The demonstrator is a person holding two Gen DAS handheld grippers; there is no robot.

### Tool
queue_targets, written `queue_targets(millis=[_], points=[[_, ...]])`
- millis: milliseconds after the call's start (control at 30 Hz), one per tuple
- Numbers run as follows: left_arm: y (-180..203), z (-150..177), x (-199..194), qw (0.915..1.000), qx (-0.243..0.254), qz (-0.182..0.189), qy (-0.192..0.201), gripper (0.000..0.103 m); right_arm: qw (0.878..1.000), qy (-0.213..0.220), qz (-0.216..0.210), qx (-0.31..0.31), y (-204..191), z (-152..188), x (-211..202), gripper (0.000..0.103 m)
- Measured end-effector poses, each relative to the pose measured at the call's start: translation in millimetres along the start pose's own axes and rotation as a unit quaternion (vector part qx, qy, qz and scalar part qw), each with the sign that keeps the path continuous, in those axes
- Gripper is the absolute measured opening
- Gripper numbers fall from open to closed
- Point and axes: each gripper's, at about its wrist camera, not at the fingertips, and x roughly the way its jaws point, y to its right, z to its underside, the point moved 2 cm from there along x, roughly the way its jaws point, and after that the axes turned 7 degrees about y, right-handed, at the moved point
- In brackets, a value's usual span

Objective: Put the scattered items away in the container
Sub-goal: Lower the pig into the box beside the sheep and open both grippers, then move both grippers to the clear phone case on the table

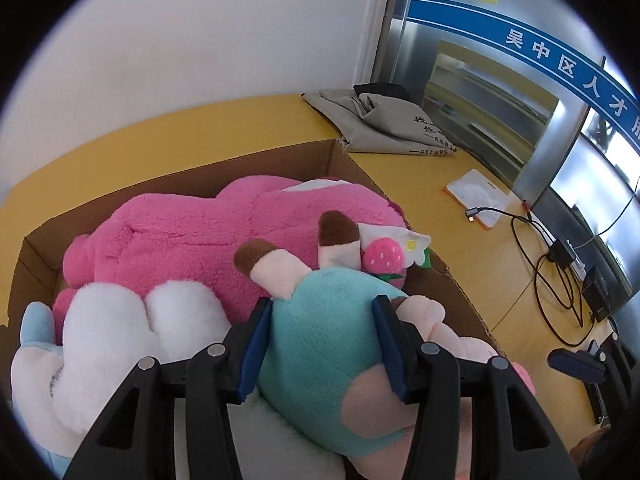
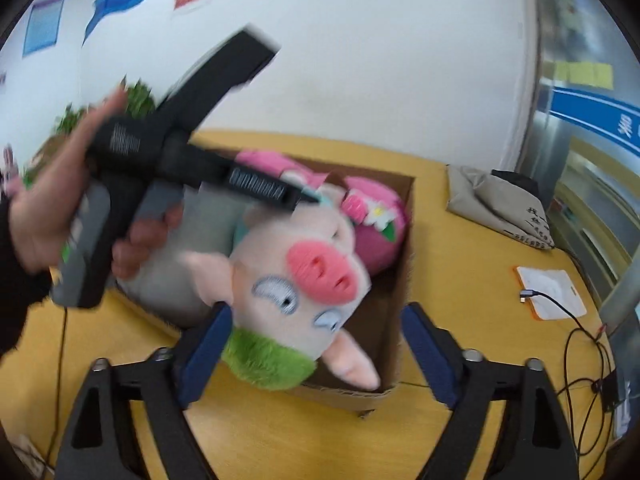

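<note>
A cardboard box [image 1: 192, 178] on the yellow table holds a big pink plush [image 1: 188, 240] and a white and blue plush [image 1: 112, 328]. My left gripper [image 1: 323, 308] is shut on the teal body of a pig plush [image 1: 320, 344] over the box. In the right wrist view the pig's head [image 2: 296, 276] hangs upside down over the box [image 2: 404, 264], and a hand [image 2: 44, 208] holds the left gripper [image 2: 308, 198] above it. My right gripper [image 2: 318, 316] is open. Its left pad sits by the pig's green hair [image 2: 268, 364], while its right pad is clear of the head.
A crumpled grey bag [image 1: 384, 124] lies at the table's back by the glass door. A white pad with an orange edge [image 1: 480, 196] and black cables [image 1: 552, 280] with small boxes lie to the right. Bare tabletop [image 2: 280, 432] shows in front of the box.
</note>
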Motion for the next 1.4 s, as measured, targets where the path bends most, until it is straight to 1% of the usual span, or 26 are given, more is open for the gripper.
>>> queue_targets(millis=[67, 100, 133, 167, 200, 233, 267, 333, 367, 433, 500, 600, 700, 767, 800, 833, 867, 967, 1033, 1100, 1167, 1267, 1333, 1367, 1400], points=[[1.2, 0.0, 1.1, 1.0, 0.0, -0.004, -0.001, 0.051, 0.999, -0.003, -0.007, 0.033, 4.8, -1.6, 2.7, 0.051], [2.1, 0.0, 2.1, 1.0, 0.003, -0.009, -0.001, 0.051, 0.999, -0.011, -0.013, 0.041, 12.2, -3.6, 15.3, 0.048], [3.0, 0.6, 3.3, 0.9998, 0.006, -0.018, -0.001, 0.051, 0.999, -0.015, -0.023, 0.046, 11.5, -4.0, 22.3, 0.041], [3.8, 1.7, 4.5, 0.9997, 0.009, -0.025, -0.002, 0.051, 0.998, -0.019, -0.028, 0.048, 10.1, -3.9, 28.7, 0.038], [4.4, 3.0, 6.0, 0.9995, 0.011, -0.031, -0.002, 0.051, 0.998, -0.028, -0.026, 0.051, 14.0, -3.1, 38.4, 0.038], [4.8, 4.2, 7.4, 0.9993, 0.013, -0.035, -0.002, 0.051, 0.998, -0.034, -0.024, 0.055, 26.0, -2.1, 50.3, 0.038], [5.9, 5.1, 9.1, 0.9991, 0.014, -0.039, -0.004, 0.051, 0.997, -0.041, -0.022, 0.061, 28.1, 2.0, 53.9, 0.038], [14.0, 8.5, 14.5, 0.9981, 0.032, -0.05, -0.014, 0.051, 0.995, -0.079, -0.003, 0.057, 28.7, 17.1, 63.7, 0.038], [20.0, 10.4, 15.8, 0.997, 0.046, -0.062, -0.013, 0.051, 0.994, -0.089, 0.004, 0.057, 27.3, 25.3, 65.7, 0.038], [31.4, 11.3, 15.0, 0.9941, 0.061, -0.09, -0.003, 0.051, 0.994, -0.082, 0.006, 0.076, 29.6, 29.8, 60.6, 0.035], [33.4, 10.3, 14.7, 0.9939, 0.054, -0.097, -0.002, 0.051, 0.993, -0.087, 0.017, 0.077, 30.0, 27.3, 56.8, 0.035], [32.9, 10.7, 8.2, 0.9946, 0.052, -0.09, 0.004, 0.051, 0.993, -0.096, 0.029, 0.064, 28.0, 29.9, 56.3, 0.035], [32.2, 14.2, -7.9, 0.9952, 0.056, -0.078, 0.016, 0.058, 0.993, -0.093, 0.03, 0.065, 26.5, 32.2, 53.1, 0.039], [28.8, 17.4, -23.5, 0.9966, 0.049, -0.063, 0.022, 0.059, 0.993, -0.091, 0.038, 0.059, 24.0, 33.1, 52.9, 0.044], [25.8, 20.7, -36.1, 0.9971, 0.043, -0.055, 0.032, 0.06, 0.994, -0.09, 0.044, 0.054, 22.8, 33.9, 53.3, 0.044], [22.5, 25.2, -49.9, 0.9971, 0.039, -0.049, 0.043, 0.063, 0.994, -0.088, 0.048, 0.052, 21.3, 34.6, 52.6, 0.044], [18.6, 30.4, -63.3, 0.9969, 0.035, -0.046, 0.054, 0.066, 0.994, -0.087, 0.052, 0.052, 19.7, 35.6, 50.9, 0.045], [-1.8, 56.2, -109.0, 0.9954, 0.023, -0.046, 0.081, 0.069, 0.993, -0.081, 0.059, 0.054, 16.9, 37.7, 47.3, 0.045], [-25.0, 78.0, -134.0, 0.9942, 0.007, -0.058, 0.091, 0.072, 0.993, -0.077, 0.064, 0.055, 16.6, 39.4, 46.9, 0.045], [-55.6, 102.1, -153.5, 0.9921, -0.016, -0.078, 0.096, 0.072, 0.993, -0.073, 0.068, 0.055, 14.9, 41.1, 45.5, 0.046], [-83.7, 122.7, -163.2, 0.9907, -0.039, -0.091, 0.093, 0.072, 0.993, -0.07, 0.071, 0.055, 13.5, 42.3, 44.4, 0.045], [-121.7, 149.9, -162.3, 0.9898, -0.081, -0.098, 0.065, 0.072, 0.993, -0.07, 0.072, 0.056, 13.7, 41.8, 44.9, 0.046], [-133.4, 167.1, -156.3, 0.9902, -0.088, -0.1, 0.042, 0.072, 0.993, -0.071, 0.073, 0.054, 12.9, 42.0, 45.1, 0.046], [-134.9, 174.1, -156.0, 0.9906, -0.089, -0.095, 0.041, 0.072, 0.993, -0.071, 0.076, 0.051, 11.5, 41.8, 43.7, 0.047], [-135.7, 178.8, -158.9, 0.9908, -0.09, -0.089, 0.049, 0.072, 0.993, -0.068, 0.083, 0.043, 8.3, 41.1, 39.4, 0.052]])
